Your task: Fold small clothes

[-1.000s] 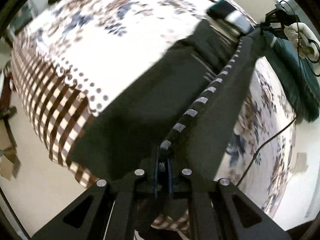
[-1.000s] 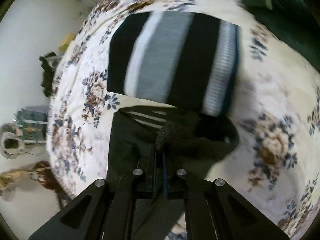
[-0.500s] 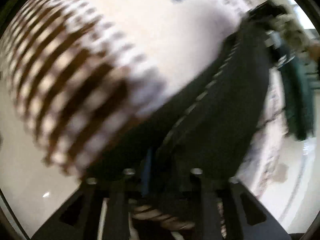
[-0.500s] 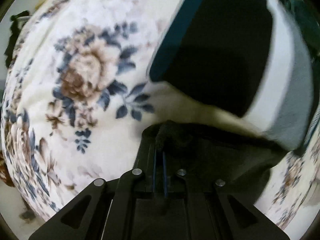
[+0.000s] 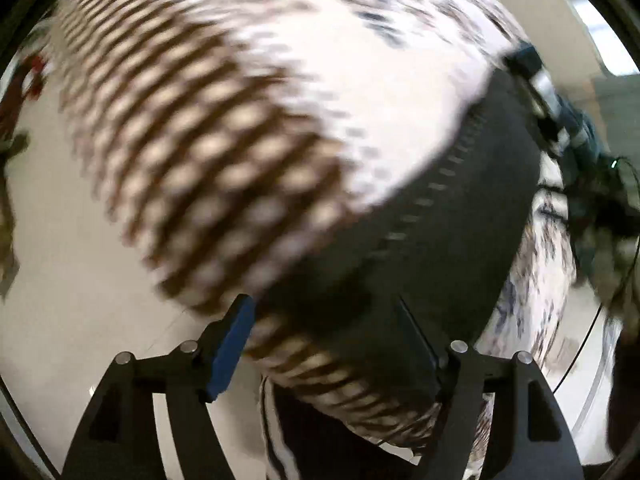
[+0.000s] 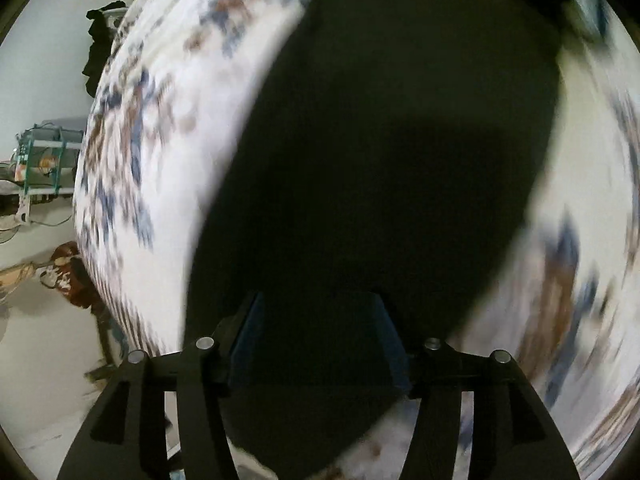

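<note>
Both views are showing heavy motion blur, so fine detail is hard to make out. The dark garment (image 5: 432, 216) is lying spread on the floral bedspread (image 5: 320, 60), which is serving as the landmark here. In the left wrist view the garment is stretching from just in front of the left gripper (image 5: 326, 348) up toward the far right of the bedspread, with a line of pale dashes running along one of its edges; to the left of the garment the bedspread's brown checked border (image 5: 192, 168) is curving down toward the pale floor (image 5: 72, 300). The left gripper's jaws are standing wide apart, with the blue pad of one finger (image 5: 230, 350) showing, and nothing is being held between them; the garment's near edge is sitting between and beyond the fingers, though whether they are touching the cloth cannot be told. In the right wrist view the dark garment (image 6: 384, 152) is filling the middle of the frame on top of the floral bedspread (image 6: 168, 128), with the flower print showing on both sides of it. The right gripper (image 6: 316, 336) is likewise spread wide, gripping nothing, its fingers (image 6: 246, 332) hovering over the garment's near edge. Left of the bedspread a cluttered shelf (image 6: 40, 152) is standing against the wall
</note>
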The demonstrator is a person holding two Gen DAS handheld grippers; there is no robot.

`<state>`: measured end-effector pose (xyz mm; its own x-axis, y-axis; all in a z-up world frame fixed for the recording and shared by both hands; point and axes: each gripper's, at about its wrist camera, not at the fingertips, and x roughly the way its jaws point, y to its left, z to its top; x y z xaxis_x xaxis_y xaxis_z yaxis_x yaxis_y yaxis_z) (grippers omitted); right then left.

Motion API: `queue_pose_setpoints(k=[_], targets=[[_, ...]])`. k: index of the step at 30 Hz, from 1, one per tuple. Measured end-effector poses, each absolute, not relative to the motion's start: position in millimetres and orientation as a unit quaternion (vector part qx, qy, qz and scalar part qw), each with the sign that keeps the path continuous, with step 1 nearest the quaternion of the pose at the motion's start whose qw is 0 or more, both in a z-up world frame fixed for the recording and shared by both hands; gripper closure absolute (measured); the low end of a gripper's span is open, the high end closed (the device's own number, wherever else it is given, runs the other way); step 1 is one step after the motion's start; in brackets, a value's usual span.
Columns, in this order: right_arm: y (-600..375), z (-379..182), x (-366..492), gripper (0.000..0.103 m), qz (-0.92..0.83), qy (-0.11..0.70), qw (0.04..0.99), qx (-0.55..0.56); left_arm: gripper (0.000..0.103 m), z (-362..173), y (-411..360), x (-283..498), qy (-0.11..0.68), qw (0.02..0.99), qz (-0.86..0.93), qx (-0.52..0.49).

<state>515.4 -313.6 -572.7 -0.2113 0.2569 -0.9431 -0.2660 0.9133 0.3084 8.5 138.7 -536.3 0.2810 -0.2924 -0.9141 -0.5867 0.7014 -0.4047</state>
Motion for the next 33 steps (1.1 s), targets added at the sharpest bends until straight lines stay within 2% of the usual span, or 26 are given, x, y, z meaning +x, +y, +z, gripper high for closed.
queue_pose_setpoints(k=[3, 4, 5, 6, 7, 13, 16, 21, 22, 24, 25, 26, 31, 32, 33], targets=[[-358.3, -597.9, 452.3, 0.044, 0.186, 0.774, 0.604, 0.048, 0.034, -546.2, 106.7, 40.8, 0.605, 0.725, 0.074, -0.319], [-373.7, -608.9, 431.3, 0.044, 0.174, 0.783, 0.593, 0.066, 0.043, -552.5, 95.0, 50.0, 0.611, 0.731, 0.067, -0.296], [-387.7, -619.2, 412.1, 0.044, 0.16, 0.79, 0.587, 0.082, 0.091, -557.8, 88.4, 55.9, 0.617, 0.734, 0.063, -0.276], [-396.9, -627.0, 396.5, 0.044, 0.149, 0.792, 0.584, 0.094, 0.099, -565.1, 78.3, 60.9, 0.631, 0.732, 0.06, -0.248], [-410.5, -634.7, 379.6, 0.044, 0.136, 0.796, 0.58, 0.109, 0.101, -568.0, 72.6, 62.7, 0.636, 0.734, 0.061, -0.231], [-452.8, -650.5, 318.9, 0.044, 0.11, 0.801, 0.563, 0.171, 0.101, -535.2, 110.8, 24.4, 0.592, 0.757, 0.093, -0.259], [-444.9, -651.0, 302.0, 0.044, 0.132, 0.797, 0.562, 0.178, 0.103, -537.1, 121.5, 20.5, 0.601, 0.752, 0.116, -0.246], [-409.1, -654.2, 276.5, 0.044, 0.164, 0.79, 0.555, 0.204, 0.1, -541.0, 140.8, 11.0, 0.588, 0.732, 0.103, -0.328], [-406.1, -654.8, 273.2, 0.044, 0.167, 0.79, 0.551, 0.21, 0.096, -539.3, 140.4, 9.8, 0.584, 0.732, 0.097, -0.337], [-398.5, -659.3, 267.7, 0.043, 0.167, 0.795, 0.541, 0.219, 0.071, -534.7, 142.7, 11.5, 0.586, 0.729, 0.079, -0.346], [-394.4, -663.4, 263.1, 0.041, 0.164, 0.798, 0.535, 0.221, 0.051, -536.0, 137.1, 20.4, 0.591, 0.726, 0.067, -0.345], [-390.3, -668.6, 256.5, 0.041, 0.162, 0.802, 0.529, 0.224, 0.043, -537.0, 134.0, 28.1, 0.592, 0.727, 0.06, -0.343], [-368.0, -695.1, 220.5, 0.041, 0.134, 0.824, 0.494, 0.241, 0.043, -563.4, 98.5, 58.1, 0.641, 0.712, 0.005, -0.288], [-365.0, -696.7, 214.6, 0.041, 0.128, 0.824, 0.498, 0.24, 0.063, -567.3, 90.4, 61.5, 0.652, 0.715, 0.008, -0.253], [-360.1, -698.7, 208.1, 0.042, 0.121, 0.823, 0.501, 0.237, 0.087, -570.2, 87.3, 66.5, 0.656, 0.717, 0.006, -0.235]])
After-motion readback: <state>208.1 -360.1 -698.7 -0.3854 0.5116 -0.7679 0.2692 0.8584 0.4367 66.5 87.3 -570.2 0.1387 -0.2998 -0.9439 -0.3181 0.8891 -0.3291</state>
